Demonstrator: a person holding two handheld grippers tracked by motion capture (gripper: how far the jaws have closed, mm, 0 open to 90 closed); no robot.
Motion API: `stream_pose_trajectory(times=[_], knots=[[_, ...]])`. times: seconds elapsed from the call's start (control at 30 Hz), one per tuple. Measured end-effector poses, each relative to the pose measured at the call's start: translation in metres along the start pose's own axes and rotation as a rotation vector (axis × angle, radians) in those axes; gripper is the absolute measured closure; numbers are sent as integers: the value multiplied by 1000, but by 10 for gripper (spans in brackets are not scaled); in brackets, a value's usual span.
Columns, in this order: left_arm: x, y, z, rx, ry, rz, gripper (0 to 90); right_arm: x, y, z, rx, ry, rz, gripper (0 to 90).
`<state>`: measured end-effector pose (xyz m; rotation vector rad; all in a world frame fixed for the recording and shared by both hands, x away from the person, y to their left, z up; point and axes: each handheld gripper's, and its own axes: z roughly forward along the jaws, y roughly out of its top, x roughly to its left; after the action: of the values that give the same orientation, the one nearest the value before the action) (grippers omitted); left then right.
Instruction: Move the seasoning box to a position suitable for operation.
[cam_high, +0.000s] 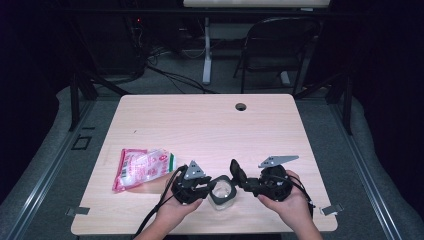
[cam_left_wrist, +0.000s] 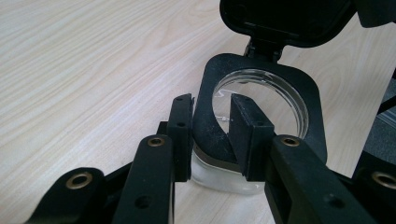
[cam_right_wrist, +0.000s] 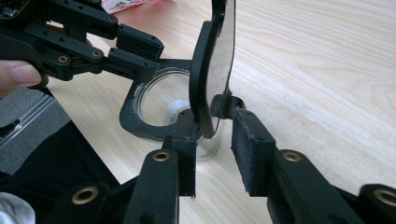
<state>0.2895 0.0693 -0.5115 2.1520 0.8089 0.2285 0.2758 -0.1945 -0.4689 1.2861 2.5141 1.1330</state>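
My left gripper (cam_left_wrist: 210, 135) is clamped on the black rim of the clear jar (cam_high: 222, 192), near edge of table (cam_high: 210, 125), centre. My right gripper (cam_right_wrist: 212, 144) straddles the raised hinged lid (cam_right_wrist: 212, 65), apparently pinching it. Pink packet (cam_high: 142, 167) lies left.

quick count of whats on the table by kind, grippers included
clear jar with black hinged lid: 1
pink and white plastic packet: 1
hand-held grippers, left gripper and right gripper: 2
total: 4
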Motion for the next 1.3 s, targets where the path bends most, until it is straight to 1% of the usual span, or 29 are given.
stream_pose_trajectory(times=[0.2,0.23,0.5,0.63,0.8,0.93,1.27,1.3], knots=[[0,0,0,0,0,2,706,-5,-1,-1,-7,3,15,717],[0,0,0,0,-6,0,706,-5,-1,-1,-6,0,14,719],[0,0,0,2,-4,3,706,-6,-1,-2,-5,-4,16,764],[0,0,0,1,-8,3,706,-5,-1,-2,-3,0,17,791],[0,0,0,0,-3,5,706,-4,-1,-1,-10,-1,17,833],[0,0,0,0,-2,7,706,-3,-1,-1,-8,-7,11,840],[1,-1,-1,-1,-3,1,704,-2,0,2,-42,-31,17,850],[1,-1,-1,-1,-3,0,704,-2,0,4,-53,-34,13,851]])
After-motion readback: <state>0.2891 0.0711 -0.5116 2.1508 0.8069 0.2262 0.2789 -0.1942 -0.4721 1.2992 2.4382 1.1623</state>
